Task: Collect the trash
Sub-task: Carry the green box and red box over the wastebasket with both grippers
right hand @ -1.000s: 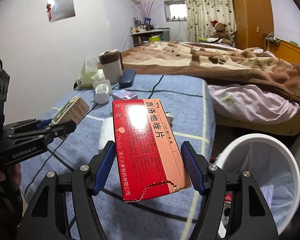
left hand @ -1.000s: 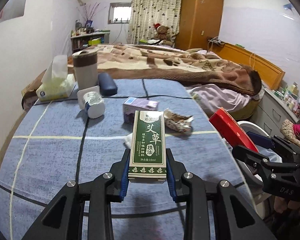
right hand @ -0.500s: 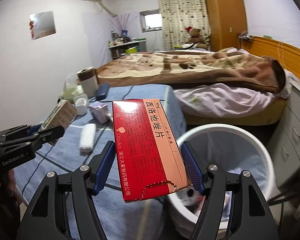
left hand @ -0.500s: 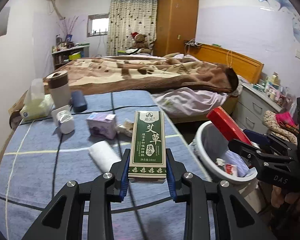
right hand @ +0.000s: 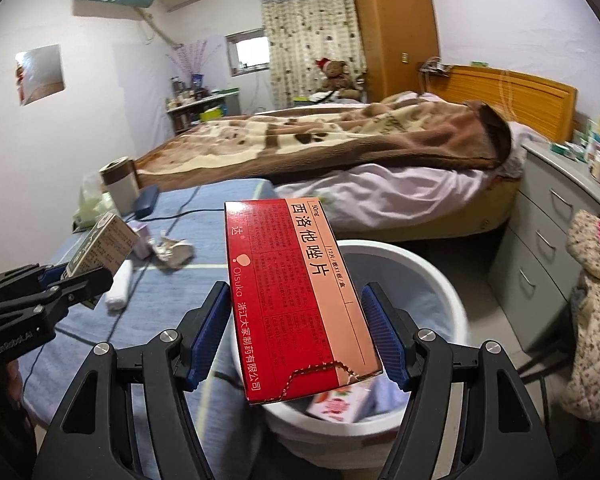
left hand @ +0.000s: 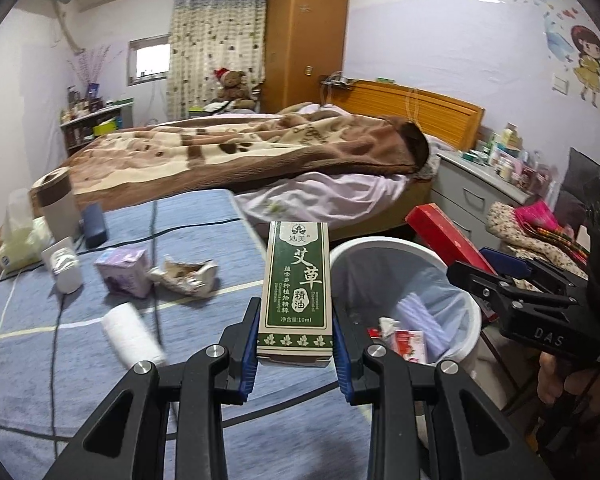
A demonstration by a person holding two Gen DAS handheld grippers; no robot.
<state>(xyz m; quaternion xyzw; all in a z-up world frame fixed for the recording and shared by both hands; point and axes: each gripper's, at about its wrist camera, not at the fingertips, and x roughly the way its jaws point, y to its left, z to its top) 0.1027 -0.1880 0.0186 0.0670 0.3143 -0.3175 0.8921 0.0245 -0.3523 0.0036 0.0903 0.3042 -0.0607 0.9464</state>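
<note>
We carry a tall green cardboard box clamped in the left gripper and a flat red medicine carton gripped in the right gripper, both at frame centre, so next we should open over the white plastic bin at lower right.

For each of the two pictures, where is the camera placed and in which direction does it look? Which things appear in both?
Left wrist: sits on the left hand-held gripper clamping a green box; faces the blue table and white bin; the other gripper and a hand show at right.
Right wrist: sits on the right hand-held gripper holding a red box over the bin; left gripper at left.
Shared: both boxes, bin, table, bed.
</note>
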